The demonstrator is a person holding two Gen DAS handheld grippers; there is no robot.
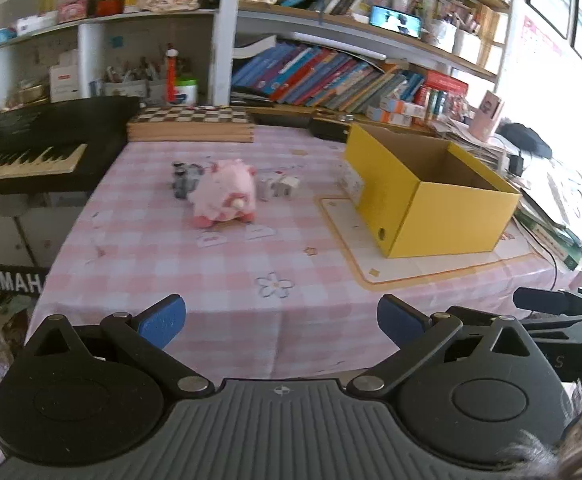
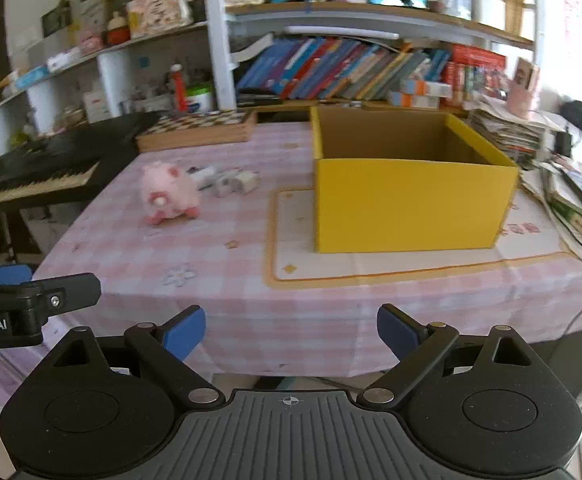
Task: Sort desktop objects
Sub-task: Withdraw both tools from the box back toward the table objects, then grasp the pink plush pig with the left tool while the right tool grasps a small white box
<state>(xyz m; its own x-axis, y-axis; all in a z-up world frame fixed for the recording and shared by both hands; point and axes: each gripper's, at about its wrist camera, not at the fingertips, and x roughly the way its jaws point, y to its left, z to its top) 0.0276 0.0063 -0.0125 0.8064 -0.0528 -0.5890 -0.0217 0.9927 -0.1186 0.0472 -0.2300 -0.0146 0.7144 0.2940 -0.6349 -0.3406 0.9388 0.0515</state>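
Small items (image 1: pixel 279 187) behind pink plush (image 1: pixel 224 196) blurred.

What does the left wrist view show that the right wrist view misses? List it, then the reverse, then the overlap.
Left wrist only: a grey toy behind the pink plush pig, and the YAMAHA lettering on the keyboard stand.
Right wrist only: the yellow box seen front-on.
Both: pig, box, chessboard, pink checked tablecloth, and each open, empty hand-held gripper.

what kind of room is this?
Likely a home study or child's room: crammed bookshelves, a Yamaha keyboard beside the table, and a chessboard and pink plush toy on the checked cloth.
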